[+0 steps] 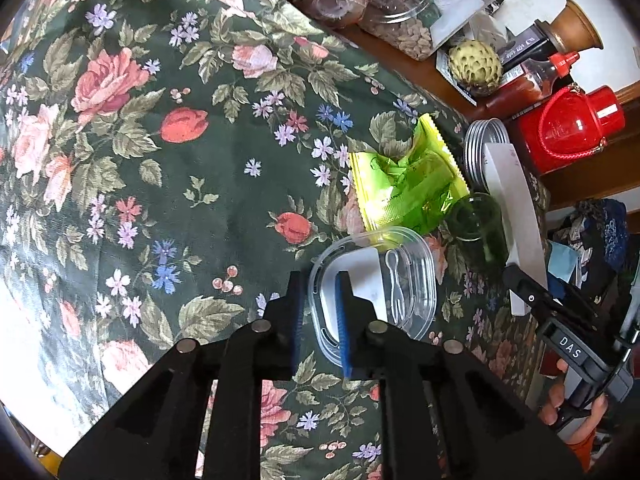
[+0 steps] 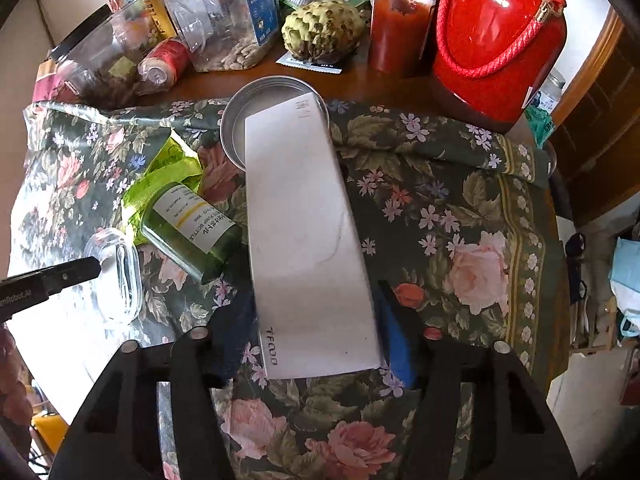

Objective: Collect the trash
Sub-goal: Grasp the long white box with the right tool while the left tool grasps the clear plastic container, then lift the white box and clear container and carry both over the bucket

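My right gripper [image 2: 316, 340] straddles the box [image 2: 304, 240] — long way pointing ahead; left gripper [image 1: 320, 320] pinches the tub [image 1: 400, 280] rim.

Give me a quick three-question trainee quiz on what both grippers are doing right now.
1. True or false: the left gripper has the rim of the clear plastic container between its fingers.
2. What sits between the right gripper fingers?
A. green bottle
B. white box
C. metal lid
3. Fill in: the far end of the white box rests on the ____.

Key:
1. True
2. B
3. metal lid
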Demonstrator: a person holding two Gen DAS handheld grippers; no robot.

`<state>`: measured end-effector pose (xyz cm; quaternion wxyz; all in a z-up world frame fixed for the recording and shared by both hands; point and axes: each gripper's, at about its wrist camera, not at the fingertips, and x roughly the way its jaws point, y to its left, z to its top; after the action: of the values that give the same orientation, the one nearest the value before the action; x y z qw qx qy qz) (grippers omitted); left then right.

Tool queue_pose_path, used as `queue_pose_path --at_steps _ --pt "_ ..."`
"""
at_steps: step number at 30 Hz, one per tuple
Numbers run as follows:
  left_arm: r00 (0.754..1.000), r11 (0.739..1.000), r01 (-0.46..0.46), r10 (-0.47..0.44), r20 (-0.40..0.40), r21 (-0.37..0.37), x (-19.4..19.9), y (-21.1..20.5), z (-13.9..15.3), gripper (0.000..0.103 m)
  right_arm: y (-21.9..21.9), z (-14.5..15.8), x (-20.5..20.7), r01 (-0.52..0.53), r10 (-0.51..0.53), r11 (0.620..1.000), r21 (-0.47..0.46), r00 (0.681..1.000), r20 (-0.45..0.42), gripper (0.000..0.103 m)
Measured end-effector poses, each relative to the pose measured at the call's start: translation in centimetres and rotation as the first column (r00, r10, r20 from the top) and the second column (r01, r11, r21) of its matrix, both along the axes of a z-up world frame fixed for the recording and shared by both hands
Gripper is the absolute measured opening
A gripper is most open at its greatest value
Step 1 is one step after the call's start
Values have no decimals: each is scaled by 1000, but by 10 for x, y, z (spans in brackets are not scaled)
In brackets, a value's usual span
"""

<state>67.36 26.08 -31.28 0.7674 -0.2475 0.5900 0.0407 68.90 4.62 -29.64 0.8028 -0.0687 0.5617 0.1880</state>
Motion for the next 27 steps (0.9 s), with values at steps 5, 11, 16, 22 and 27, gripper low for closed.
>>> queue_pose_path --at_steps 5,11,16,22,27 --pt "1000 1000 6 -5 -17 17 4 -2 -1 1 -3 10 -9 2 -3 1000 18 998 58 52" --pt "997 995 52 -56 50 89 3 -20 27 1 -17 34 -28 7 -13 999 50 991 134 50" --pt "987 986 65 -87 135 155 1 -38 64 1 -36 51 -35 7 -21 996 92 987 159 49" --pt "956 971 44 -110 272 236 -15 -67 122 1 -54 84 -53 -12 -23 989 147 973 231 49" --pt "925 964 2 -103 366 267 -45 -91 164 1 -68 118 -77 -59 0 983 176 949 317 49"
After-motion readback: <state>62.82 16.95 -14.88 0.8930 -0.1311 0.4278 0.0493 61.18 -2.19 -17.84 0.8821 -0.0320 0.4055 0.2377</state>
